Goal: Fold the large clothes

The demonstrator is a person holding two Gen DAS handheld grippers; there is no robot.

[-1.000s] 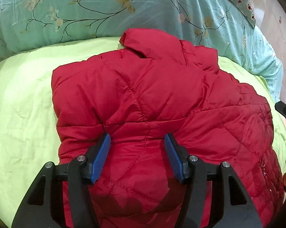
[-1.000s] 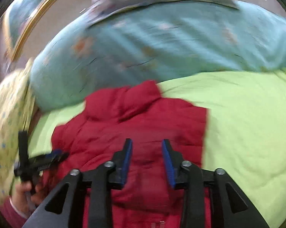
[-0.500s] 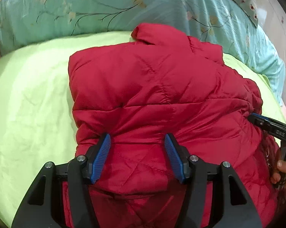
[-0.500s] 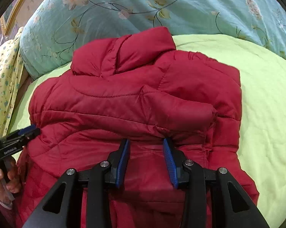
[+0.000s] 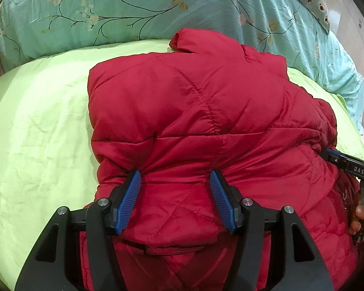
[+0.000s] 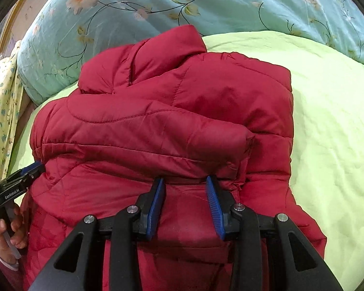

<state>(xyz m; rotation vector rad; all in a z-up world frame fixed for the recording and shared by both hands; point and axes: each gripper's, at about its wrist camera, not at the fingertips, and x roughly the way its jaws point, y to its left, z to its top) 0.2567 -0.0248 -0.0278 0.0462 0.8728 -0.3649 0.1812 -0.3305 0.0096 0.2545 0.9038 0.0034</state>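
While the red puffer jacket (image 5: 201,126) lies on the green bedsheet (image 5: 36,131), sleeves folded over its middle, the left gripper (image 5: 174,181) stands half open over a bulge of the lower part; whether the pads pinch it, I cannot tell. From the right wrist, the right gripper (image 6: 184,189) is narrower, its fingers at the folded sleeve's edge, a grip unclear. I judge the hem must next be lifted toward the collar (image 6: 165,48). No containers appear.

Bare green sheet (image 5: 36,126) beside jacket (image 5: 194,111), pillow (image 5: 133,7) blocking behind
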